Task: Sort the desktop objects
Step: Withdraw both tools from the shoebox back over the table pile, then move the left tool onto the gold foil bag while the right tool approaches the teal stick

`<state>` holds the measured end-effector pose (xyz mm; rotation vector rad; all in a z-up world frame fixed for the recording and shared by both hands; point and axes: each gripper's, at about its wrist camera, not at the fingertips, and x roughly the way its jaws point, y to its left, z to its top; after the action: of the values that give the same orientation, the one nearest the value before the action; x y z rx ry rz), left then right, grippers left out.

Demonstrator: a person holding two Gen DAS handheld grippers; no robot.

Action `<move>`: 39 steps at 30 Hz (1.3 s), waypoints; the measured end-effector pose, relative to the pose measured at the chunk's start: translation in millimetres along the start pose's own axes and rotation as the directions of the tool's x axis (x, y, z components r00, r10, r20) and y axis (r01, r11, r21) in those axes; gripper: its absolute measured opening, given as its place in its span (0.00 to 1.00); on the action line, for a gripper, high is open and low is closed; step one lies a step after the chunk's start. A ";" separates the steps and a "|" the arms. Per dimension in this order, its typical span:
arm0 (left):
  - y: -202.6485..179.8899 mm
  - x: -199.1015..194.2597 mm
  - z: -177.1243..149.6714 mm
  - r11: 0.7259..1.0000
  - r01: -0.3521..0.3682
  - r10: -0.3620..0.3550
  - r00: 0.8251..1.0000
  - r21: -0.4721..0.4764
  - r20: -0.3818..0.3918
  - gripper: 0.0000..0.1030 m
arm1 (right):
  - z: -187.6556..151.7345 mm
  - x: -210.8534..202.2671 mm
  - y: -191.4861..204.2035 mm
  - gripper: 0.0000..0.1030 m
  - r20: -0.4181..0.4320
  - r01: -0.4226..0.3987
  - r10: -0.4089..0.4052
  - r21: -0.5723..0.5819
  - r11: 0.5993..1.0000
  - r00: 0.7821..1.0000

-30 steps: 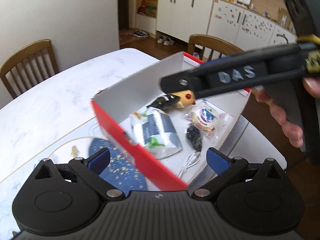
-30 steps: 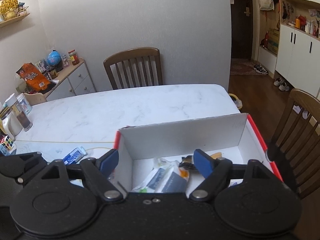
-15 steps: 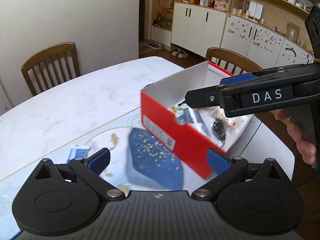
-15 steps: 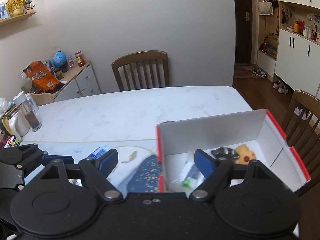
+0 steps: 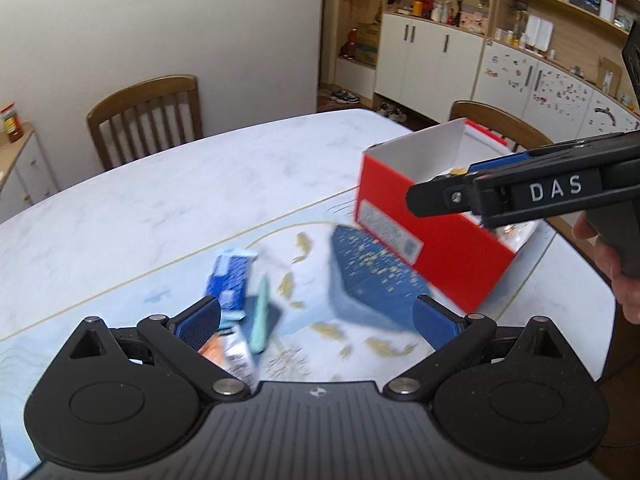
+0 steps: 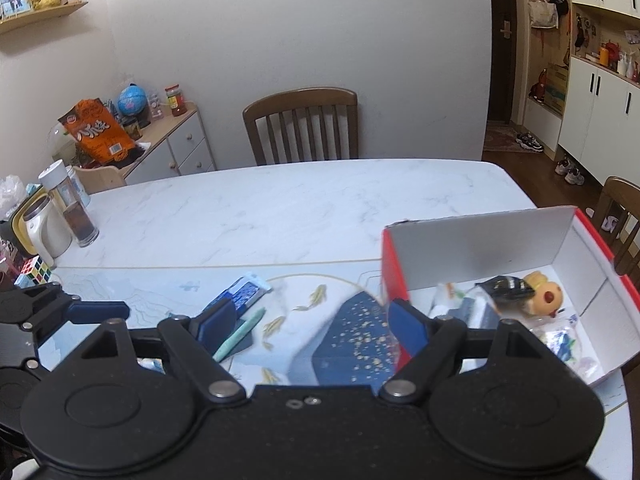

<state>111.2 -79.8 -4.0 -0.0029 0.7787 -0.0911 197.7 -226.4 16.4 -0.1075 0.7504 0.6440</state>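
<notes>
A red box [image 5: 432,240] with white inner walls [image 6: 480,248] stands on the right of the table and holds a yellow toy [image 6: 544,294], a black item [image 6: 508,286] and several packets. On the patterned mat to its left lie a blue packet [image 5: 230,276] [image 6: 244,294], a teal pen [image 5: 260,316] [image 6: 240,334] and an orange-and-silver packet [image 5: 232,354]. My left gripper [image 5: 318,320] is open above the mat, its left pad over these loose items. My right gripper [image 6: 312,320] is open and empty, beside the box's near left corner.
A white marble table [image 6: 280,208] carries a Rubik's cube [image 6: 34,270], a white jug [image 6: 44,228] and a bottle [image 6: 76,212] at its left end. Wooden chairs [image 6: 302,124] stand behind and to the right. A hand [image 5: 616,276] holds the right gripper.
Both grippers have swung left and back from over the box. The box now sits at the right of both views, and the loose items on the mat have come into sight.
</notes>
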 end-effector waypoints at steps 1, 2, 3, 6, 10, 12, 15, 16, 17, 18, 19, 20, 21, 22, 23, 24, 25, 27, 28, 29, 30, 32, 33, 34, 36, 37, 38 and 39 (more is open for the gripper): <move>4.8 -1.2 -3.5 1.000 -0.003 0.003 1.000 -0.009 -0.003 1.00 | -0.4 2.7 3.2 0.81 -0.004 -0.001 0.000 -0.001 1.000 1.000; 9.4 -1.8 -7.0 1.000 -0.008 0.008 1.000 -0.018 -0.007 1.00 | -0.9 5.4 6.5 0.81 -0.008 -0.002 0.002 -0.002 1.000 1.000; 14.0 -2.4 -9.7 1.000 -0.012 0.011 1.000 -0.025 -0.012 1.00 | -0.9 8.7 9.9 0.81 -0.012 -0.004 0.003 -0.004 1.000 1.000; 26.8 -5.9 -17.8 0.999 -0.033 0.032 0.999 -0.036 -0.010 1.00 | -1.5 18.7 20.0 0.81 -0.021 -0.008 0.008 -0.013 1.000 1.000; 41.8 -9.4 -30.5 0.997 -0.055 0.054 0.998 -0.050 -0.008 1.00 | -3.6 31.5 33.2 0.81 -0.037 -0.016 0.015 -0.030 0.999 0.999; 46.9 -8.6 -37.1 0.996 -0.065 0.064 0.998 -0.057 -0.013 1.00 | -4.4 37.2 38.0 0.81 -0.045 -0.020 0.018 -0.036 0.999 0.999; 52.8 -5.8 -47.2 0.995 -0.070 0.068 0.997 -0.066 -0.029 1.00 | -6.4 46.3 43.8 0.81 -0.059 -0.027 0.024 -0.039 0.999 0.998; 54.7 -5.0 -50.6 0.995 -0.073 0.070 0.997 -0.066 -0.033 1.00 | -6.9 49.3 45.7 0.80 -0.063 -0.027 0.024 -0.040 0.999 0.998; 56.6 -4.3 -53.9 0.995 -0.073 0.071 0.997 -0.067 -0.035 1.00 | -7.5 52.3 47.5 0.80 -0.069 -0.028 0.025 -0.041 0.999 0.997; 57.9 -3.5 -56.8 0.995 -0.075 0.073 0.997 -0.067 -0.038 1.00 | -7.8 55.3 49.1 0.80 -0.074 -0.030 0.027 -0.042 0.999 0.997; 59.9 -2.4 -59.6 0.995 -0.077 0.075 0.996 -0.066 -0.042 1.00 | -8.3 58.1 50.8 0.80 -0.079 -0.030 0.026 -0.044 0.999 0.997; 62.2 -1.2 -62.5 0.995 -0.078 0.075 0.996 -0.067 -0.045 1.00 | -8.9 60.9 52.4 0.80 -0.084 -0.029 0.025 -0.047 0.998 0.996; 64.6 -0.1 -65.0 0.995 -0.078 0.075 0.996 -0.067 -0.046 1.00 | -9.5 63.7 53.8 0.80 -0.089 -0.030 0.025 -0.048 0.998 0.996; 67.3 1.2 -67.4 0.995 -0.078 0.075 0.996 -0.069 -0.049 1.00 | -10.3 66.4 55.2 0.80 -0.093 -0.029 0.024 -0.049 0.998 0.995; 70.0 2.8 -70.1 0.994 -0.077 0.073 0.996 -0.071 -0.052 1.00 | -11.3 69.2 56.7 0.80 -0.098 -0.027 0.022 -0.049 0.998 0.995; 72.6 4.4 -72.1 0.995 -0.074 0.070 0.996 -0.073 -0.056 1.00 | -12.2 72.3 58.2 0.80 -0.105 -0.026 0.021 -0.048 0.999 0.994; 74.9 6.6 -74.4 0.995 -0.073 0.068 0.996 -0.074 -0.063 1.00 | -13.4 75.2 59.5 0.80 -0.112 -0.027 0.021 -0.047 0.999 0.994; 76.4 11.9 -78.8 0.996 -0.067 0.062 0.995 -0.063 -0.078 1.00 | -15.8 81.1 61.4 0.80 -0.125 -0.027 0.020 -0.050 0.998 0.992; 76.1 14.5 -81.4 0.996 -0.069 0.064 0.994 -0.053 -0.084 1.00 | -16.9 83.8 62.9 0.79 -0.131 -0.026 0.019 -0.051 0.998 0.991; 75.6 17.3 -83.8 0.996 -0.071 0.067 0.994 -0.045 -0.090 1.00 | -18.3 86.3 64.4 0.79 -0.136 -0.026 0.018 -0.052 0.998 0.990; 75.8 20.0 -86.1 0.996 -0.074 0.069 0.993 -0.045 -0.096 1.00 | -19.4 89.0 66.1 0.79 -0.141 -0.025 0.017 -0.053 0.998 0.990; 77.5 25.3 -89.2 0.995 -0.076 0.070 0.991 -0.058 -0.110 1.00 | -21.3 95.4 69.0 0.79 -0.152 -0.020 0.010 -0.061 0.998 0.988; 78.1 27.7 -90.3 0.995 -0.081 0.074 0.991 -0.062 -0.114 1.00 | -22.1 98.6 69.9 0.79 -0.157 -0.018 0.008 -0.061 0.998 0.988; 78.4 29.7 -91.4 0.995 -0.080 0.072 0.991 -0.064 -0.116 1.00 | -22.7 101.9 70.0 0.79 -0.161 -0.017 0.008 -0.058 0.998 0.987; 77.6 32.6 -93.1 0.995 -0.075 0.068 0.991 -0.063 -0.115 0.99 | -23.6 109.8 71.2 0.79 -0.169 -0.010 0.001 -0.055 0.998 0.986; 77.2 34.0 -93.8 0.995 -0.075 0.068 0.991 -0.063 -0.113 0.99 | -24.0 113.6 71.8 0.79 -0.172 -0.006 -0.003 -0.052 0.999 0.985; 77.5 35.6 -94.3 0.995 -0.076 0.068 0.991 -0.066 -0.115 0.99 | -24.4 117.4 72.5 0.79 -0.176 -0.003 -0.005 -0.049 0.999 0.984; 77.9 37.0 -94.6 0.995 -0.076 0.067 0.991 -0.071 -0.115 0.99 | -24.9 121.1 73.2 0.79 -0.180 0.000 -0.009 -0.046 0.999 0.984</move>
<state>77.4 -2.3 -100.2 -0.0416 0.8933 0.0062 206.9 -114.2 -72.7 -0.2118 0.9093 0.6533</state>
